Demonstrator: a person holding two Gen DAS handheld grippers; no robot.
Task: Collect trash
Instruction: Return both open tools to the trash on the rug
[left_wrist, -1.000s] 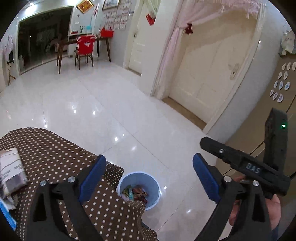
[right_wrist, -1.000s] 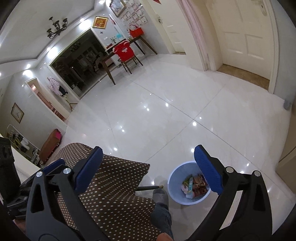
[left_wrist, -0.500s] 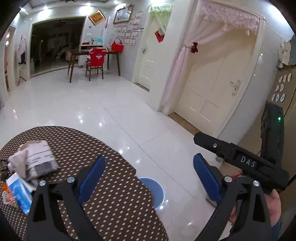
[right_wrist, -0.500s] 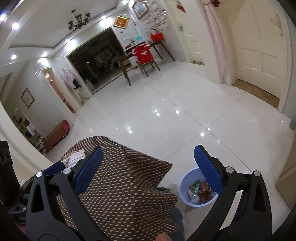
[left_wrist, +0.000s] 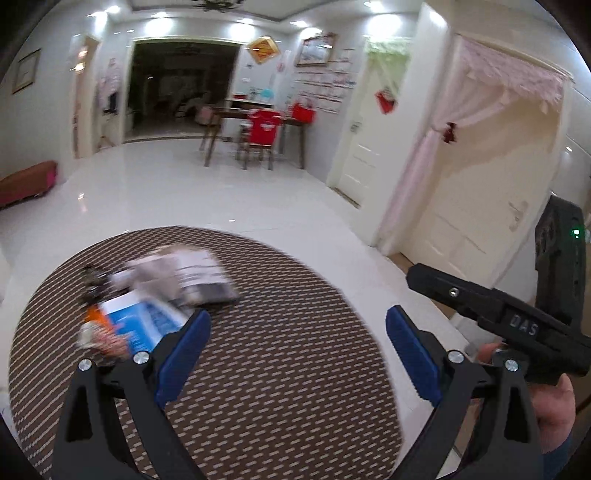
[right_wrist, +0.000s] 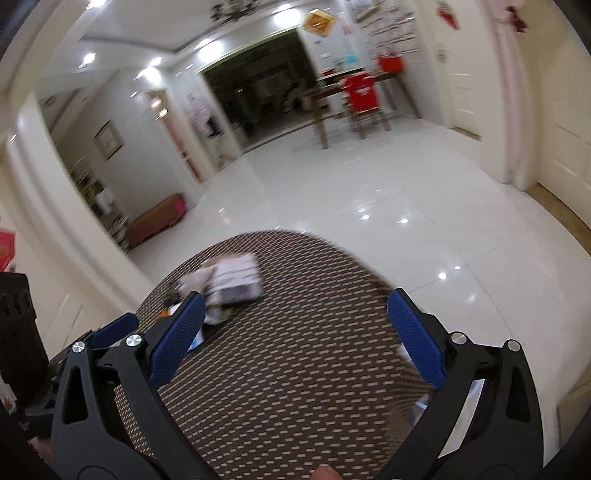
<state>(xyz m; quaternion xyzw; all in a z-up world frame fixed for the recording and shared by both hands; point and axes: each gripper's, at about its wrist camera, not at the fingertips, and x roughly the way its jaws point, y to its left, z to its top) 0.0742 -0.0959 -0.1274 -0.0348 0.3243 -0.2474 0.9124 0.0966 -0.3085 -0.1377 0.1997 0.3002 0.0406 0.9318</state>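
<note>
A round table under a brown dotted cloth (left_wrist: 280, 369) fills the lower half of both views. On its far left lies a blurred pile of trash: a crumpled grey-white paper wrapper (left_wrist: 195, 271), a blue-and-white packet (left_wrist: 144, 319) and small orange-red wrappers (left_wrist: 101, 334). The right wrist view shows the same pile (right_wrist: 236, 277). My left gripper (left_wrist: 297, 332) is open and empty above the cloth, its left pad next to the blue packet. My right gripper (right_wrist: 295, 321) is open and empty too. Its black body (left_wrist: 498, 306), held in a hand, shows at the right of the left wrist view. The bin is out of sight.
Glossy white floor tiles (left_wrist: 207, 192) stretch beyond the table. A wooden table with a red-covered chair (left_wrist: 262, 133) stands at the far wall. A low reddish bench (right_wrist: 157, 219) sits at the left wall. Cream doors (left_wrist: 476, 206) and a pink curtain line the right.
Both views have swung up and left, from the blue bin on the floor to the tabletop. The bin has left view and the trash pile has come in. Both grippers stay open.
</note>
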